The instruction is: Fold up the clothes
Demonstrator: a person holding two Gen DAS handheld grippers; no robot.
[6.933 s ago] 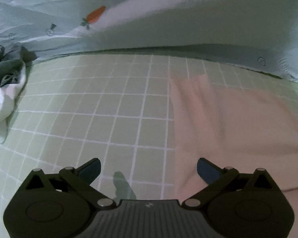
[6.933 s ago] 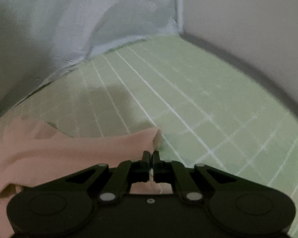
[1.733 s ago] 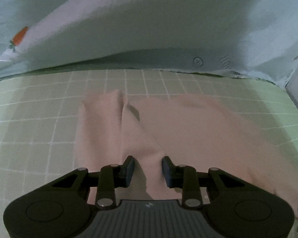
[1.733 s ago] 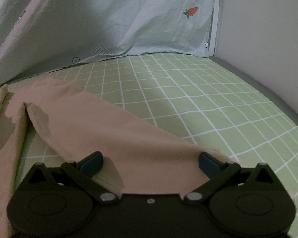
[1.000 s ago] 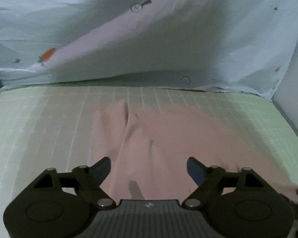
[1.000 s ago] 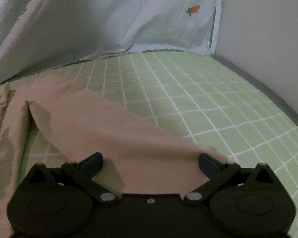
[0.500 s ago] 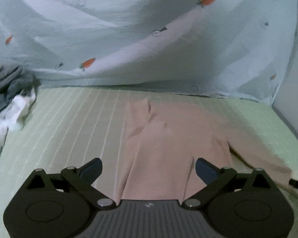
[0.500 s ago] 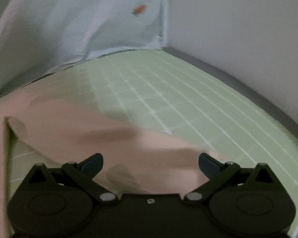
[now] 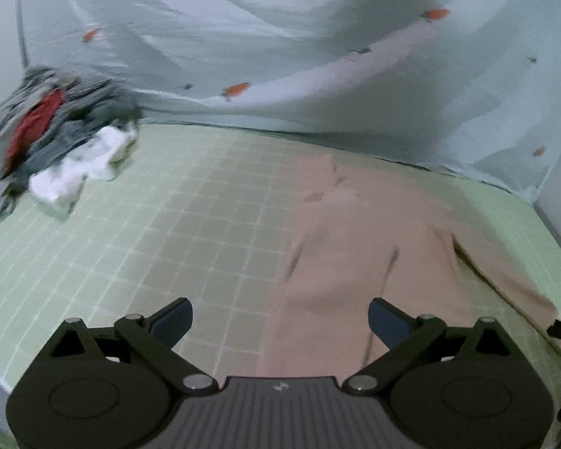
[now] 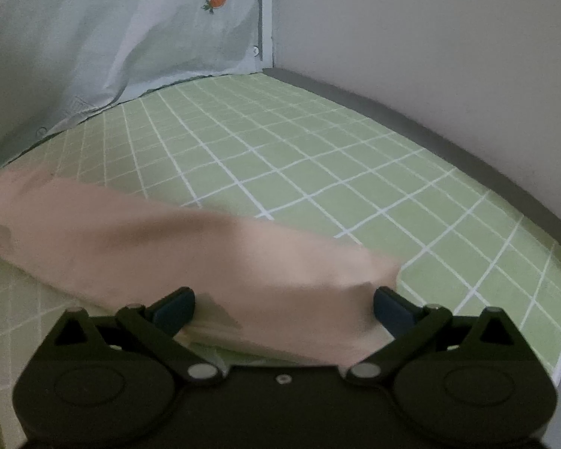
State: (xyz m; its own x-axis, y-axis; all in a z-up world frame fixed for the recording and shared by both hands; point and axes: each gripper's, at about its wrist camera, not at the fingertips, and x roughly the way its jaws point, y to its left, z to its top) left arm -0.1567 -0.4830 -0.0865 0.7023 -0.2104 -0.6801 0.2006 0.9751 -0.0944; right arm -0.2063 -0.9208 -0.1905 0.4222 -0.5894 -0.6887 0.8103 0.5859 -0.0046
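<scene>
Pink garment lies spread flat on the green grid sheet of the bed, toward the right side, w/ one sleeve stretched out toward the near right edge. Left claw is spread wide, nothing btwn its fingers — it hovers over the garment's left edge. Right claw also spread wide; sleeve end lies btwn the pads but isn't pinched (blurred there). Pile of clothes sits far left, well apart from the garment, by the carrot-print sheet.
</scene>
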